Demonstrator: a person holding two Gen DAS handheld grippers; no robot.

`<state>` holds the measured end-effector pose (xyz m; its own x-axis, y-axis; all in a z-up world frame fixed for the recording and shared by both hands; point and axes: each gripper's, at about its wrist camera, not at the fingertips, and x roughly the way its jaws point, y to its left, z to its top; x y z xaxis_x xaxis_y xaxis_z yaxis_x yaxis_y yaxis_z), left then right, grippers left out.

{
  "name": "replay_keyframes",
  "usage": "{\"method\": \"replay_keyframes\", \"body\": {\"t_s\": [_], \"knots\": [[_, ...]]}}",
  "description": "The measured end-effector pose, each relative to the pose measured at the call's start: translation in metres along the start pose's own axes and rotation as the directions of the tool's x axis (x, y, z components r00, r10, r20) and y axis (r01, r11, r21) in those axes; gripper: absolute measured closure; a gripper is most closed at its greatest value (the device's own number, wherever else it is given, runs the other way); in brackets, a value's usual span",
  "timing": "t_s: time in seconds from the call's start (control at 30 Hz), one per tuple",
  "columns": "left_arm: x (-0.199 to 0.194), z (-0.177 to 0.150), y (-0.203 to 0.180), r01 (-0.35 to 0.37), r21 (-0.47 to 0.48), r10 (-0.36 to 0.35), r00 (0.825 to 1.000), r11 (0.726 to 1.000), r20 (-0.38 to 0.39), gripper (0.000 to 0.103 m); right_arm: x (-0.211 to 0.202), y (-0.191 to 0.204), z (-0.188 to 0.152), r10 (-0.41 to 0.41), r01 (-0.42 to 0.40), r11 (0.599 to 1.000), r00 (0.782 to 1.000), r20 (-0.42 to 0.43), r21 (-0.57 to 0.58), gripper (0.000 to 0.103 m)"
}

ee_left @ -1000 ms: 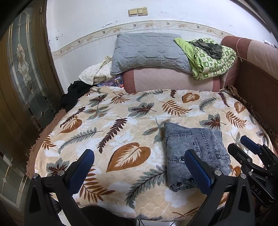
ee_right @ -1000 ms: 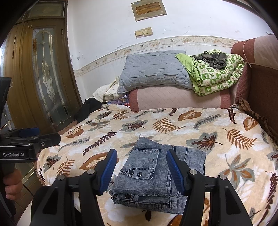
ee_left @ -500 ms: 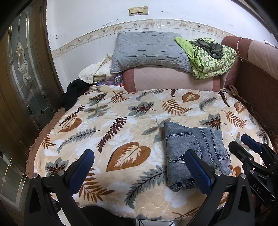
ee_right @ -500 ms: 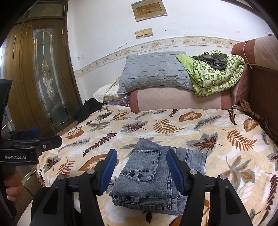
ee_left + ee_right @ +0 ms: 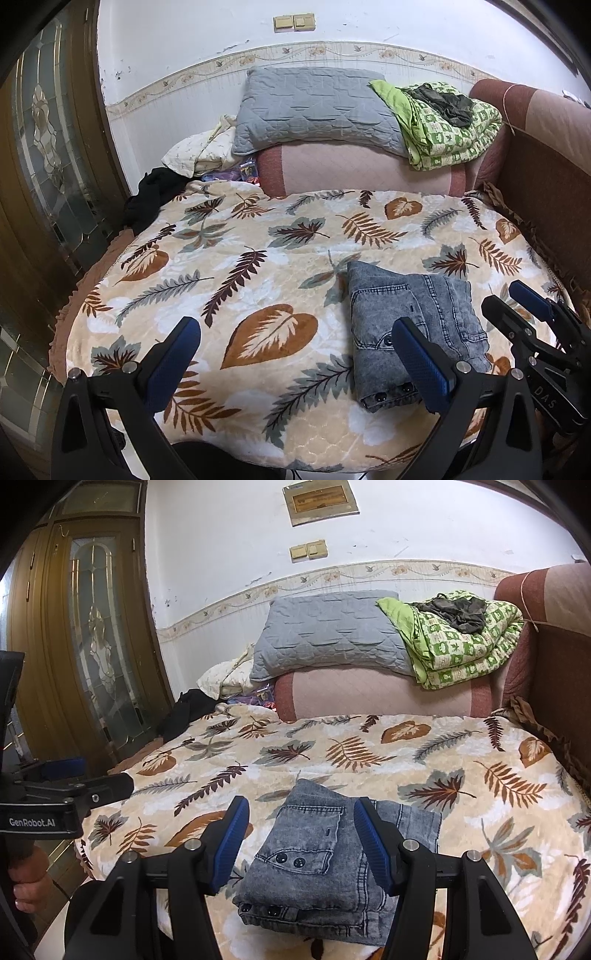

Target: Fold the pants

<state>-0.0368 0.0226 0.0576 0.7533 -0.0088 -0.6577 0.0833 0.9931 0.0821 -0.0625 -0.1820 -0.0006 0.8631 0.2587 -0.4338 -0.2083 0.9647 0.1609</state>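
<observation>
Door: we see a wooden door (image 5: 92, 657) with a leaded glass panel at the far left of both views.
Dark garment: we find a black heap (image 5: 147, 199) by the bed's far left corner, against the wall.
Left gripper: we hold our left gripper (image 5: 295, 369) above the near edge of the bed, its blue-padded fingers (image 5: 173, 358) spread wide apart with nothing between them; in the right wrist view it (image 5: 62, 779) shows at the left edge, seen side-on.
Blanket: we look across a cream blanket (image 5: 258, 258) printed with brown and grey leaves, which covers the whole bed.
Pillow: we see a grey quilted pillow (image 5: 328, 635) lying on a pink bolster (image 5: 380, 694) at the head of the bed.
Jeans: we see the grey washed denim jeans (image 5: 317, 856) folded into a compact rectangle and lying flat on the blanket near its front edge, right of centre; a snap-flap pocket faces up, and the waistband snaps point toward us.
Right gripper: we hold our right gripper (image 5: 299, 842) just in front of the folded jeans, fingers apart and gripping nothing; the jeans show through the gap, and we cannot tell whether the pads touch the cloth.
Green quilt: we see a folded green-patterned quilt (image 5: 461, 646) with a dark garment (image 5: 454, 611) on top, right of the pillow.
Headboard: we see a brown upholstered panel (image 5: 554, 672) along the right side.
</observation>
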Motion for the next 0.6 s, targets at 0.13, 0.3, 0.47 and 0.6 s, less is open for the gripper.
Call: {"method": "replay_keyframes", "body": {"t_s": [0.13, 0.3, 0.47, 0.6], "knots": [[0.006, 0.0, 0.003, 0.007, -0.009, -0.007, 1.0, 1.0, -0.006, 0.0, 0.001, 0.0, 0.002, -0.029, 0.029, 1.0, 1.0, -0.004, 0.003, 0.04], [0.014, -0.001, 0.007, 0.008, -0.019, -0.009, 1.0, 1.0, -0.012, 0.0, 0.0, -0.001, 0.005, -0.065, 0.065, 0.998, 0.998, -0.009, 0.009, 0.04], [0.021, -0.001, 0.011, 0.022, -0.032, -0.022, 1.0, 0.999, -0.016, 0.0, 0.0, 0.002, 0.006, -0.087, 0.087, 0.996, 0.996, -0.016, -0.003, 0.04], [0.023, -0.001, 0.013, 0.036, -0.038, -0.037, 0.999, 0.999, -0.016, 0.0, 0.0, 0.005, 0.007, -0.097, 0.097, 0.995, 0.995, -0.019, -0.012, 0.04]]}}
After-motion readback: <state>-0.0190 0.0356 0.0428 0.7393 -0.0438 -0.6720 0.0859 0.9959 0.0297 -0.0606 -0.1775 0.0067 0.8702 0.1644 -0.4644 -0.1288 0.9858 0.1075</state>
